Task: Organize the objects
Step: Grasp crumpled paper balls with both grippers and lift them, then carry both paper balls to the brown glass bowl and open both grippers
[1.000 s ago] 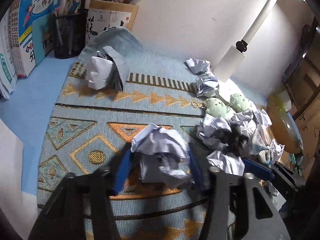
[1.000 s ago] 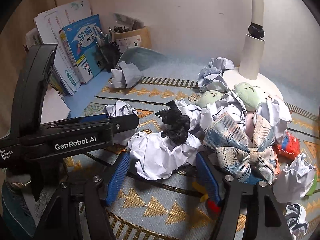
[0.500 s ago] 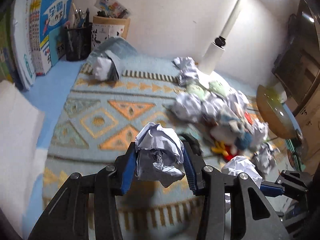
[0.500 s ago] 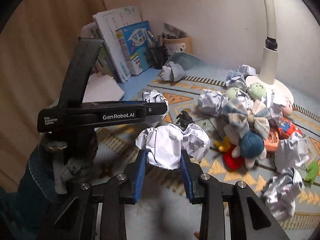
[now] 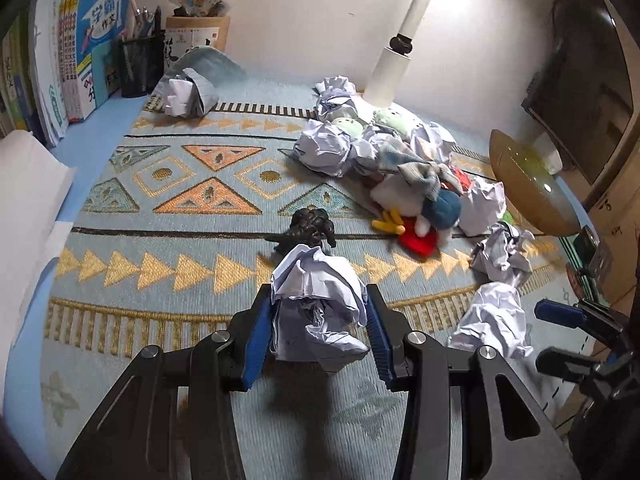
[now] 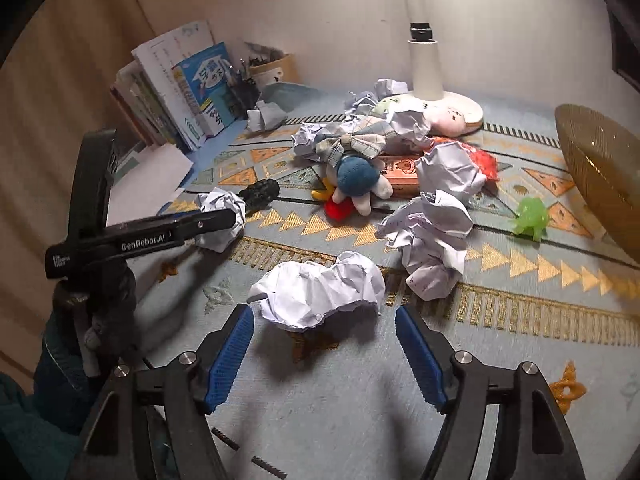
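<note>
Left wrist view: your left claw (image 5: 318,334) is clamped on a crumpled paper ball (image 5: 318,308), low centre of the frame. The ball hangs between the blue pads over the near edge of the patterned rug (image 5: 180,184).

Right wrist view: your right claw (image 6: 324,354) now stands wide apart. Its own paper wad (image 6: 320,294) lies on the rug just ahead of the pads, centre of the frame, touching neither.

Change: half a second ago that wad was pinched between the right pads; it is now released and resting on the rug. The left ball has stayed gripped throughout.

Meaning: my reading is that the right-hand drop is done and a near-edge paper pile is forming. The left ball looks next to go down, though nothing shows you where.

Neighbours: another loose paper ball (image 6: 430,240) sits right of centre in the right wrist view, near the released wad. A dark figurine (image 5: 310,230) lies just beyond your held ball in the left wrist view.

Farther out: the toy heap with the blue-headed plush (image 6: 358,186) fills the middle of the right view. A green toy (image 6: 530,216) sits at mid right, and a gold bowl (image 6: 600,168) stands at the right edge.

Background: books (image 5: 84,52) and a pen cup (image 5: 138,64) occupy the upper left of the left view. The lamp (image 6: 426,68) stands at top centre of the right view.
</note>
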Available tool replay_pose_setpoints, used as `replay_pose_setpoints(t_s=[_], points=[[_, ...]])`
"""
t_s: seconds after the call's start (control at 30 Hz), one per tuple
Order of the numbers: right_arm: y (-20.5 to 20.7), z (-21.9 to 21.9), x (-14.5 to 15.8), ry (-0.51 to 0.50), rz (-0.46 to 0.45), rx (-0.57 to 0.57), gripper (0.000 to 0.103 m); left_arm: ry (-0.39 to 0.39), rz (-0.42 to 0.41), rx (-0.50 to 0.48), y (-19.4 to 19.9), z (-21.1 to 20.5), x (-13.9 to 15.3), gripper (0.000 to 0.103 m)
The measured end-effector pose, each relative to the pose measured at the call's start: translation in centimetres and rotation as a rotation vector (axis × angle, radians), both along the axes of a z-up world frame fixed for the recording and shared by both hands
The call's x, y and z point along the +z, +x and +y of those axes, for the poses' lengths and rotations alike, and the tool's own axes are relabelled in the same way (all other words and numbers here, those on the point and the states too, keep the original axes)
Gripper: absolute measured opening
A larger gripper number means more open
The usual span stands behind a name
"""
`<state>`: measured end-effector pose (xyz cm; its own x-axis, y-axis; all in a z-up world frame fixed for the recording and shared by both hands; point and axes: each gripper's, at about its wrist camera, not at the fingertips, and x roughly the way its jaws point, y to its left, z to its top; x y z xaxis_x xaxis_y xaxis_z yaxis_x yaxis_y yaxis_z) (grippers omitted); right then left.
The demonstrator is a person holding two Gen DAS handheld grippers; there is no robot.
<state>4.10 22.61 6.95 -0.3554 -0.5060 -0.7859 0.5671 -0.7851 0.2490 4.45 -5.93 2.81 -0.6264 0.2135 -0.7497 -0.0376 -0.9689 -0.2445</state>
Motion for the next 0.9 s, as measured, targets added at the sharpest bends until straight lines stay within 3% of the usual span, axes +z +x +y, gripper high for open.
replay_pose_setpoints(t_s=[0.1,0.43,0.47,0.5,0.53,0.73,0.9], points=[[-0.1,-1.6,-0.8,0.012,-0.022,-0.032,0.088,-0.011,-0.001,-0.008,1.5,0.3,0.1,0.041],[-2.8,-4.0,-3.6,-0.027,-0.045,-0.128,0.087,-0.011,-0.003,-0.041,2.5,2.5,0.3,0.041],[-3.6,-4.0,-3.8,-0.039,-0.049,-0.129,0.084,-0.018,-0.002,-0.046,2.4,2.7,0.4,0.041],[-3.8,-4.2,-4.0,-0.036,-0.054,-0.127,0.067,-0.021,-0.002,-0.049,2.4,2.9,0.4,0.041],[-3.9,-4.3,-3.9,-0.031,-0.044,-0.117,0.057,-0.021,-0.003,-0.052,2.3,3.0,0.5,0.041],[-2.1,-3.1,-1.7,-0.108,0.052,-0.068,0.051,-0.038,0.011,-0.067,1.8,4.3,1.5,0.041],[-1.0,-1.0,2.0,-0.138,0.138,-0.082,0.052,-0.047,0.08,-0.109,1.1,6.8,4.6,0.041]])
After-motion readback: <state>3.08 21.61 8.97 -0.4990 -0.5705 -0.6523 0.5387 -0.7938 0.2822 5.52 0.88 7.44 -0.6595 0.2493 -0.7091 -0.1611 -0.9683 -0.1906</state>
